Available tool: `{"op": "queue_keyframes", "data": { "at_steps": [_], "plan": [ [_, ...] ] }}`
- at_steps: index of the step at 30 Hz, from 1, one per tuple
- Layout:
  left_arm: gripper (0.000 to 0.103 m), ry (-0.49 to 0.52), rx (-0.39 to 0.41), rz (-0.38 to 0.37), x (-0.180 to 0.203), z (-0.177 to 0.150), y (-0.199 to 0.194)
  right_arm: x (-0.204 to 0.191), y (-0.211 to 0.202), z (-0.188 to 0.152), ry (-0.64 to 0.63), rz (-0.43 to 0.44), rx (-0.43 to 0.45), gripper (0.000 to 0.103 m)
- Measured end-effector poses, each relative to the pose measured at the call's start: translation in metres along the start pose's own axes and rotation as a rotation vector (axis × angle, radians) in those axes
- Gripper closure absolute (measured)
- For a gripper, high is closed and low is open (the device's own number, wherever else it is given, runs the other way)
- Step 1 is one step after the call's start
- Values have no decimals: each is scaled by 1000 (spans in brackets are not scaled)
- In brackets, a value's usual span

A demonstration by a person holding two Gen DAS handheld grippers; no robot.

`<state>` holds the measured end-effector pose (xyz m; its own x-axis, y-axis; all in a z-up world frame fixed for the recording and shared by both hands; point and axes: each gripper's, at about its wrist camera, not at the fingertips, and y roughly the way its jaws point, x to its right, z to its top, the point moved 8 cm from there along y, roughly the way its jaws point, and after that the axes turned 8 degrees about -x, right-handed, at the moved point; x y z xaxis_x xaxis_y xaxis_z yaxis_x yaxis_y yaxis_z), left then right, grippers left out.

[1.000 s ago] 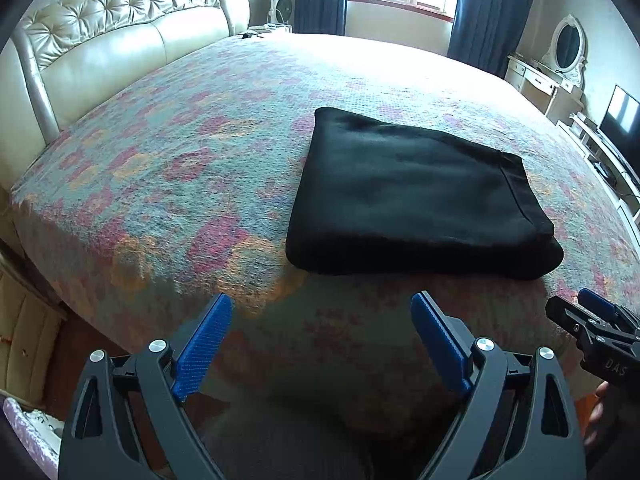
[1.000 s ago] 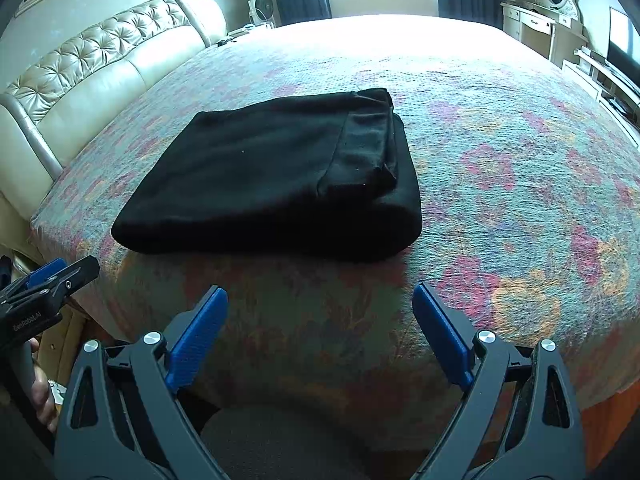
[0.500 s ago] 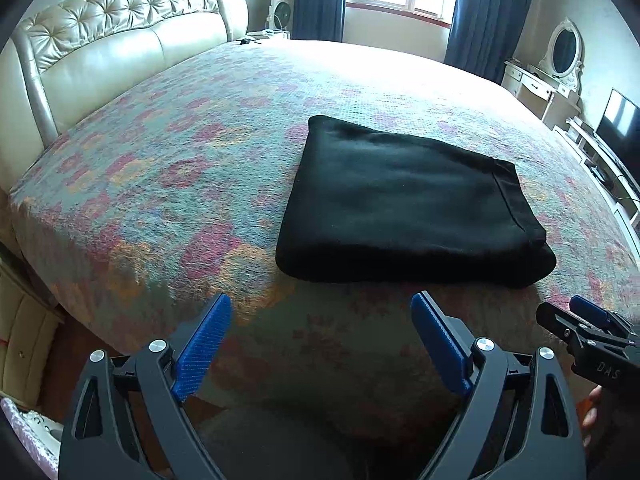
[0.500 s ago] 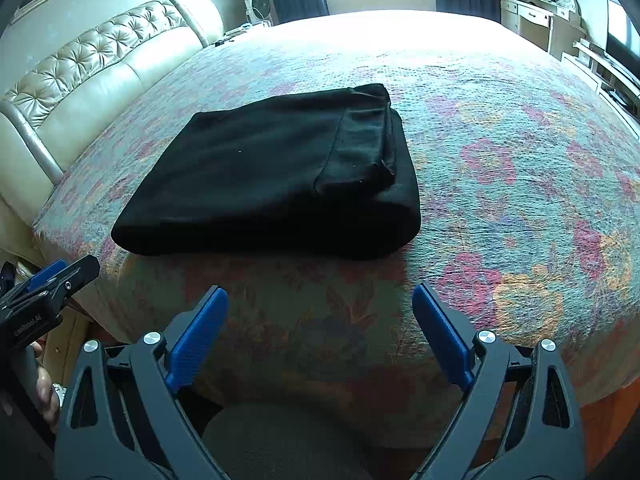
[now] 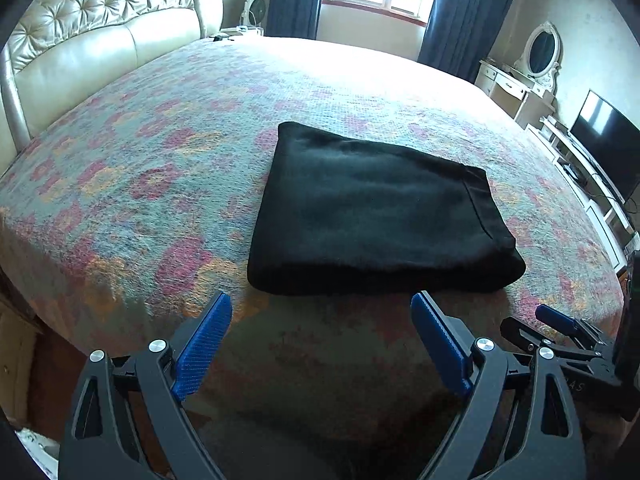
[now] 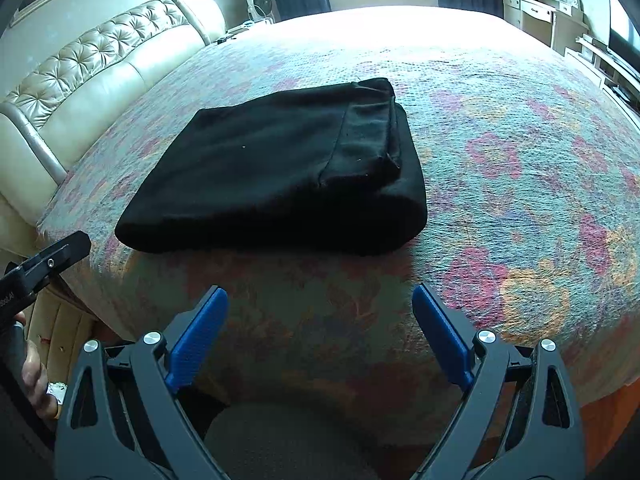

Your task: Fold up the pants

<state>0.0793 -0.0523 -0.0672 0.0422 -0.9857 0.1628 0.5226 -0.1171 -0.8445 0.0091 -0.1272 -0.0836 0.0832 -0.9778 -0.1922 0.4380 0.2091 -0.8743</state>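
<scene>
Black pants (image 5: 380,216) sit folded near the bed (image 5: 160,168) edge — dead ahead of both grippers, long side across, left gripper (image 5: 320,344) and right gripper (image 6: 320,332) both spread wide, empty, about equally near.

Left gripper (image 5: 322,336): jaws spread wide, blue pads (image 5: 202,350) angled outward, nothing between them. Held low and level, pointing forward. In the right wrist view its black tip shows at the left edge, with the person's hand (image 6: 34,380) wrapped around the handle below it.

Right gripper (image 6: 320,330): jaws equally wide apart, blue pads (image 6: 440,336) clear, nothing gripped. Also low and level, facing forward. In the left wrist view it sits just beside the left gripper, at the lower right edge, its fingers pointing left.

Grippers apart, not touching.
</scene>
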Motion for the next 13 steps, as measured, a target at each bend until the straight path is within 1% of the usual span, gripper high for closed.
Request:
{"op": "queue_keyframes", "data": {
  "at_steps": [2, 3, 4, 5, 7, 10, 11, 13],
  "plan": [
    [13, 43, 29, 18, -1, 4, -1, 0, 2, -2, 5, 4, -7, 10],
    [13, 84, 16, 45, -1, 8, 1, 0, 4, -3, 5, 5, -14, 10],
    [13, 123, 6, 45, 1, 10, 3, 1, 5, -4, 6, 6, -19, 10],
    [13, 147, 18, 39, 1, 14, 3, 1, 6, -4, 8, 8, -23, 10],
    [13, 134, 60, 83, -10, 26, 2, 1, 5, -2, 11, 15, -27, 10],
    [13, 104, 56, 56, -35, 50, 12, 7, 0, 12, 15, 24, -7, 10],
    [13, 88, 57, 68, -46, 58, 16, 10, -2, 19, 18, 26, 8, 10],
    [13, 47, 68, 120, -74, 78, 30, 22, -1, 40, 34, 16, 32, 9]
  ]
}}
